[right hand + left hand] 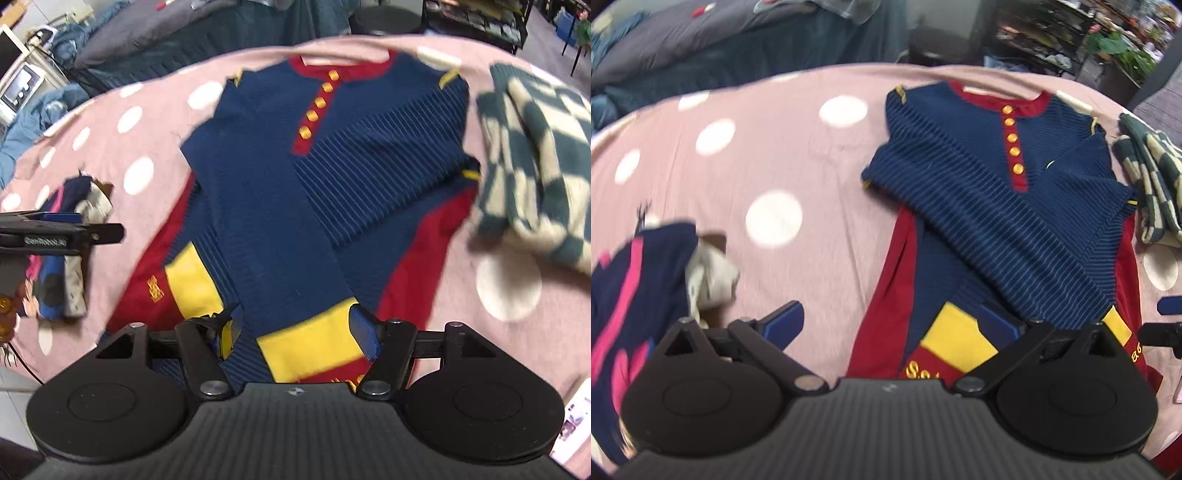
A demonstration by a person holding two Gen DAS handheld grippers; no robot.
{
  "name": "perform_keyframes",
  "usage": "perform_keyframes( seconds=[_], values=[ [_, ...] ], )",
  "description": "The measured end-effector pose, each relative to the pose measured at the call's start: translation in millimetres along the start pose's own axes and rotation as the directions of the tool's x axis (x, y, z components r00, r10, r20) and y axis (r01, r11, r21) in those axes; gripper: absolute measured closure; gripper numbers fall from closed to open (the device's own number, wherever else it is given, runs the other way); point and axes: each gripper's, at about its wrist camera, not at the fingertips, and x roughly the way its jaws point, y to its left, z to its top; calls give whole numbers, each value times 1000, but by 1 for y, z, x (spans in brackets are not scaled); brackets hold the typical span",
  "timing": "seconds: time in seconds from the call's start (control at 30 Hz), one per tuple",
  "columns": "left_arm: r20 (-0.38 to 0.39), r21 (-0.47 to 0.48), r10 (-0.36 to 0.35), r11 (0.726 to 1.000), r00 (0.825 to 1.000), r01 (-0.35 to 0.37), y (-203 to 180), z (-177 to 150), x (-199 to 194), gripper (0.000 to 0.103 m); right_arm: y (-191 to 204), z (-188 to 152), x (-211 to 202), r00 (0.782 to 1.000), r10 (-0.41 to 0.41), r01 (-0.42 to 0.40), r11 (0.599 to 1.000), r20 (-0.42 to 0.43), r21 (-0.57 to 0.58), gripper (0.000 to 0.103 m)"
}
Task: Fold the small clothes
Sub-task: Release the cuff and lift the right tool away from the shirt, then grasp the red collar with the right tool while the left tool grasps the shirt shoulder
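The left hand-held gripper hangs with its jaws spread wide and nothing gripped; to its left lies a crumpled navy and pink garment, and ahead and to its right the navy ribbed sweater lies flat on the pink dotted bedsheet, both sleeves crossed over its front. The right hand-held gripper is likewise released, poised over the sweater's yellow cuff, with a folded green checked garment to its right.

Sweater navy ribbed, red placket, yellow cuffs. Sheet pink, white dots. Checked cloth green-cream. My gripper pads blue.
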Motion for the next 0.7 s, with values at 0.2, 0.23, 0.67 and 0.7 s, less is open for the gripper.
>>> perform_keyframes(
  seconds=[0.2,0.23,0.67,0.7],
  values=[
    [20,17,-24,1000,1000,24,10,7,0,0,8,5,3,1000,-10,10,1000,12,2,0],
    [21,14,-28,1000,999,28,13,7,0,0,8,6,4,1000,-13,13,1000,8,3,0],
    [148,183,-89,981,985,61,10,97,32,0,-25,71,1,988,-109,128,973,106,-190,0],
    [165,224,-97,973,981,59,6,109,35,0,-29,78,3,988,-110,132,969,112,-209,0]
  ],
)
